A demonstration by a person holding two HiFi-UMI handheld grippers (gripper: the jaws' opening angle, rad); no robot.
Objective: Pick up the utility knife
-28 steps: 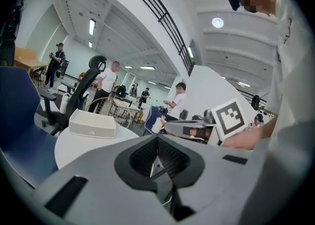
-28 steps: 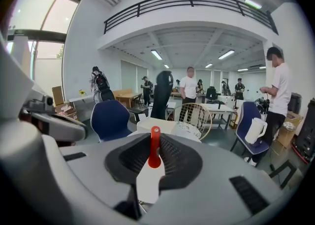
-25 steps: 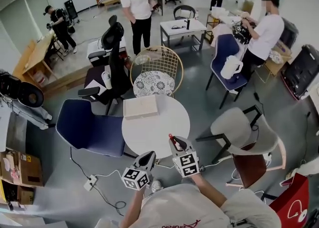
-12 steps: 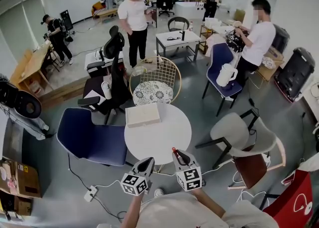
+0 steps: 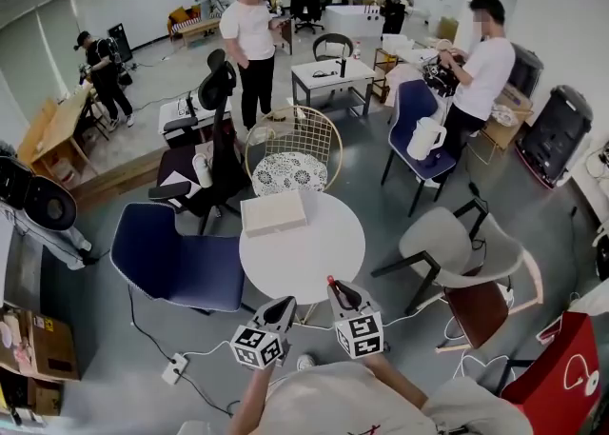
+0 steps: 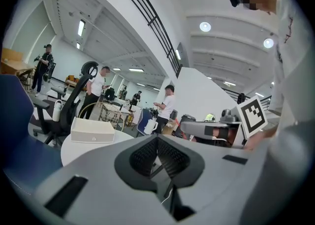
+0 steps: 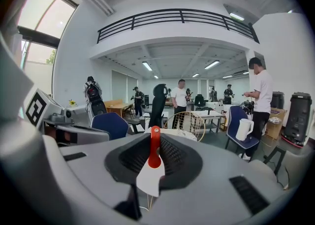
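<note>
The utility knife has a red slider and a white body, and it stands up between the pads of my right gripper, which is shut on it. In the head view its red tip pokes out of the right gripper over the near edge of the round white table. My left gripper hovers just left of it at the table's near edge. Its pads meet with nothing between them.
A flat white box lies on the table's far left part. Round the table stand a blue chair, a gold wire chair and a beige chair. A power strip with cables lies on the floor. Several people stand further back.
Both grippers have drawn back a little toward the person, away from the table's middle. The knife stays gripped in the right one.
</note>
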